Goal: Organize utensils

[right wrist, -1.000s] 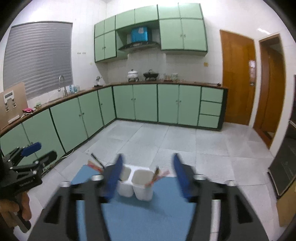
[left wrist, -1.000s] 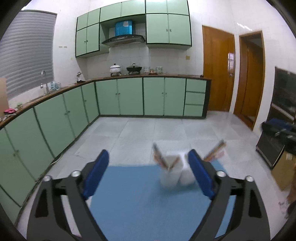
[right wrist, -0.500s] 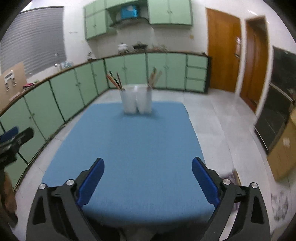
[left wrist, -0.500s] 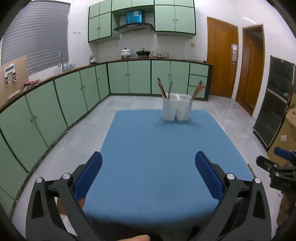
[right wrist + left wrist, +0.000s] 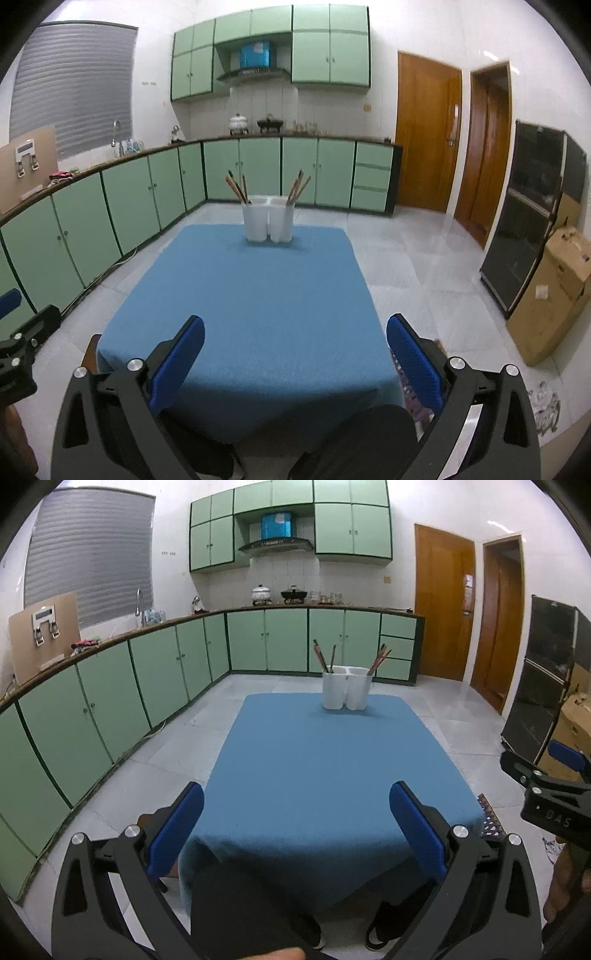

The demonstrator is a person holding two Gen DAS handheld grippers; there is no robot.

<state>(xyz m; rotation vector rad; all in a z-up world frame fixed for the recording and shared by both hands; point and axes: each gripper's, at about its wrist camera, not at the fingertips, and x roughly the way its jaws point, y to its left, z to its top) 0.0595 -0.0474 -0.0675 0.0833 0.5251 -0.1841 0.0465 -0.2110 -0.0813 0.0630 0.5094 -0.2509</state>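
Left wrist view: slim brown wooden chopsticks [image 5: 379, 658] stand in a white twin-cup ceramic holder [image 5: 346, 691] at the far end of the blue-clothed table [image 5: 332, 775]. They look light, stiff and slippery, best pinched near their upper ends. The left gripper [image 5: 295, 821] and right gripper [image 5: 294, 354] gape wide, both empty, well short of them.

Plain blue tablecloth [image 5: 325, 768]; white twin utensil holder [image 5: 346, 691] with brown chopsticks [image 5: 379, 660]; blue-padded black fingers [image 5: 176, 829]; mint-green cabinets [image 5: 110, 701].
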